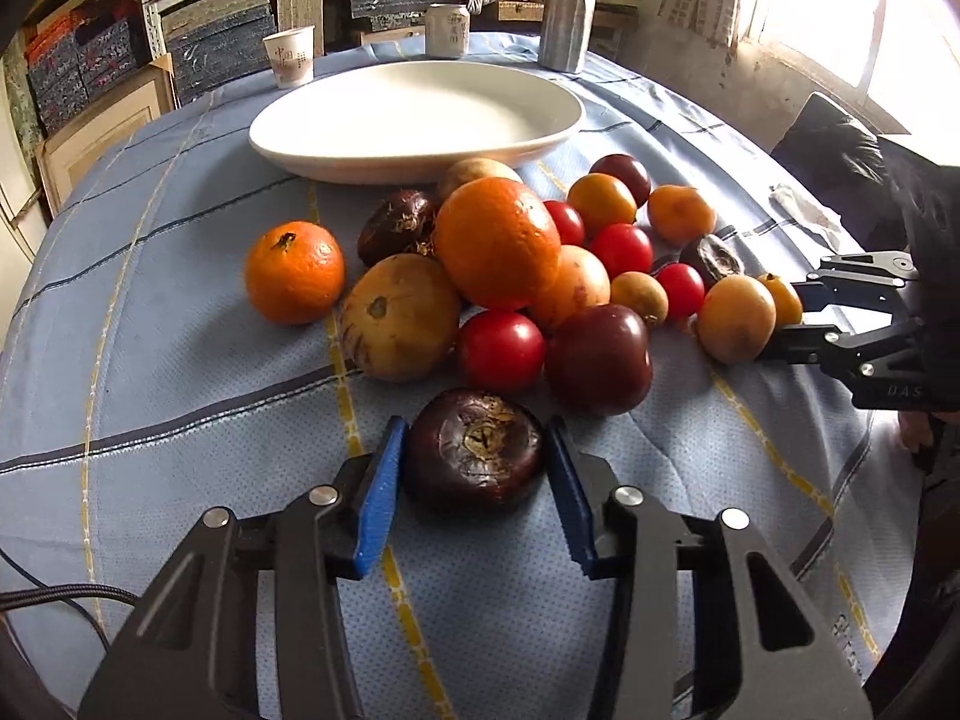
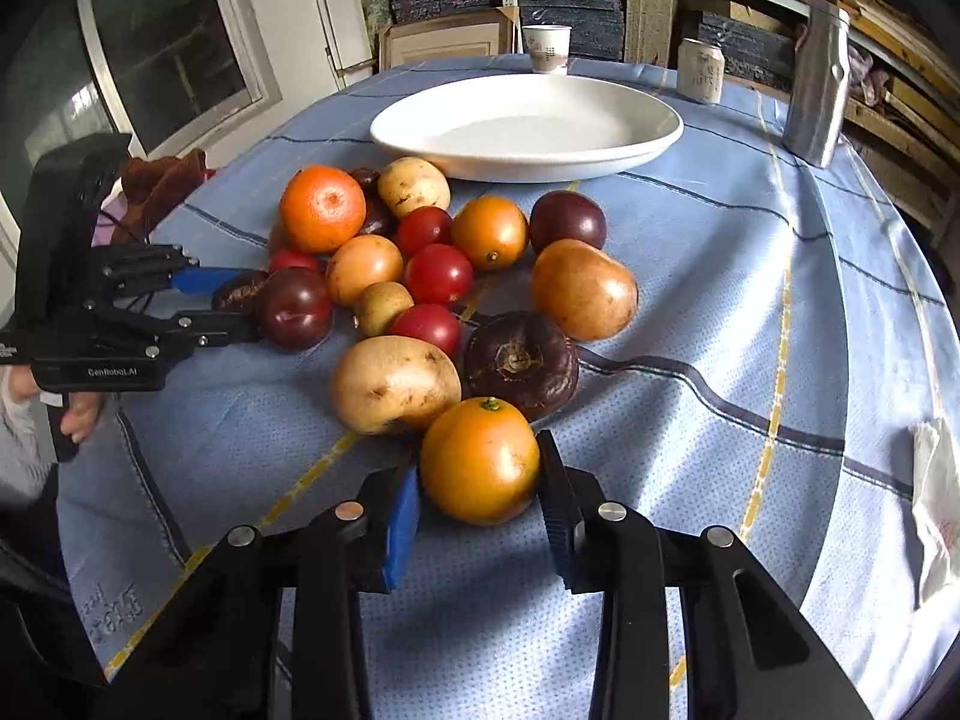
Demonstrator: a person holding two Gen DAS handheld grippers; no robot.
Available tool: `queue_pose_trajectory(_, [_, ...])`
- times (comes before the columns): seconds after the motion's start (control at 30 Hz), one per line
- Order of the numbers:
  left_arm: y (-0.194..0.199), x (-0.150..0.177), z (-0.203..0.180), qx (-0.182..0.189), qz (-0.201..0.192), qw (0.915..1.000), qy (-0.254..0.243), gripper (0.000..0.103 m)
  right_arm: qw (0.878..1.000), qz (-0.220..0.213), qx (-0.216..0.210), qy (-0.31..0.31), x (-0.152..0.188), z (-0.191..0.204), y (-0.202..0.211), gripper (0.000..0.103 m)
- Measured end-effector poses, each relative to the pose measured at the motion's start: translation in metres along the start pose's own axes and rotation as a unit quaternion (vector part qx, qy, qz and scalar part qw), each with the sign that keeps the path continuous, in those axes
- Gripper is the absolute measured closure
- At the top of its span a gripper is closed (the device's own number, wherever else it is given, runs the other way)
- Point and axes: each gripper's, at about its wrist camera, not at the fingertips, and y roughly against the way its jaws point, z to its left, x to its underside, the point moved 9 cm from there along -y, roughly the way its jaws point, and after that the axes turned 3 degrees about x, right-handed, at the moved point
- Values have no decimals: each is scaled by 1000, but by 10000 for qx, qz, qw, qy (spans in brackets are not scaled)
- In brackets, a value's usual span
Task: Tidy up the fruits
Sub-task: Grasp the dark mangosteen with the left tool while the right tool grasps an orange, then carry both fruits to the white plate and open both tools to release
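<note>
The worktop (image 1: 180, 312), covered with a pale blue checked cloth, carries everything here. At its far side lies a big white oval plate (image 1: 414, 120), bare inside, with a paper cup (image 1: 291, 57), a can (image 1: 447, 30) and a grey metal bottle (image 1: 567, 9) standing beyond it.

Just near of the plate the fruits sit in one loose heap: a large orange (image 1: 498, 240) on top in the middle, a smaller orange (image 1: 294, 273) apart at the left, tan round fruits, dark plums and small red tomatoes (image 1: 501, 348) crowded around.

The left tongs (image 1: 474, 468) are clenched on a dark brown wrinkled fruit (image 1: 474, 450) at the near edge of the heap; both blue pads touch its sides, and it rests on the cloth.

The right tongs (image 2: 480, 480) are grasping a small yellow-orange fruit (image 2: 480, 462) at the right end of the heap, pads pressed to either side. It lies touching a pale tan fruit (image 2: 393, 384) and just near of another dark brown fruit (image 2: 522, 363).

A white crumpled wrapper (image 2: 939, 504) lies at the far right edge of the cloth.
</note>
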Motion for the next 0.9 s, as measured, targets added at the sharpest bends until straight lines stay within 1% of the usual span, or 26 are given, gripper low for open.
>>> queue_pose_trajectory(0.1, [6, -1, 0, -101, -112, 9999, -5, 58, 10000, -34, 4, -20, -2, -2, 0, 66])
queue_pose_trajectory(0.23, [35, -14, 10, -174, -513, 9984, 152, 58, 9992, -316, -92, -217, -12, -11, 20, 66])
queue_pose_trajectory(0.3, [50, -30, 18, -332, -702, 9969, 150, 58, 9979, -566, -115, -295, -29, -20, 40, 66])
queue_pose_trajectory(0.33, [57, -44, 23, -399, -814, 9957, 170, 58, 9971, -698, -89, -301, -41, -24, 49, 66])
queue_pose_trajectory(0.37, [60, -54, 26, -423, -882, 9950, 190, 58, 9964, -798, -59, -290, -51, -27, 55, 66])
queue_pose_trajectory(0.4, [64, -71, 30, -446, -998, 9937, 243, 58, 9951, -952, -8, -266, -69, -32, 63, 66])
queue_pose_trajectory(0.47, [63, -99, 34, -436, -1082, 9928, 271, 58, 9937, -1087, 18, -254, -95, -40, 66, 66])
queue_pose_trajectory(0.5, [58, -115, 36, -427, -1101, 9926, 277, 58, 9928, -1168, -20, -279, -114, -45, 63, 66])
queue_pose_trajectory(0.57, [44, -138, 42, -462, -1084, 9926, 292, 58, 9920, -1220, -78, -309, -138, -45, 53, 66])
queue_pose_trajectory(0.6, [28, -151, 49, -455, -1013, 9932, 361, 58, 9920, -1215, -115, -336, -154, -47, 40, 66])
queue_pose_trajectory(0.67, [3, -161, 62, -446, -870, 9937, 551, 58, 9926, -1144, -126, -379, -173, -51, 14, 66])
queue_pose_trajectory(0.73, [-19, -166, 73, -432, -755, 9936, 722, 58, 9937, -1026, -130, -429, -183, -52, -14, 66])
queue_pose_trajectory(0.8, [-40, -164, 82, -409, -602, 9935, 870, 58, 9946, -936, -92, -451, -185, -53, -38, 66])
queue_pose_trajectory(0.9, [-61, -157, 87, -385, -422, 9943, 903, 57, 9954, -816, -134, -475, -186, -58, -67, 66])
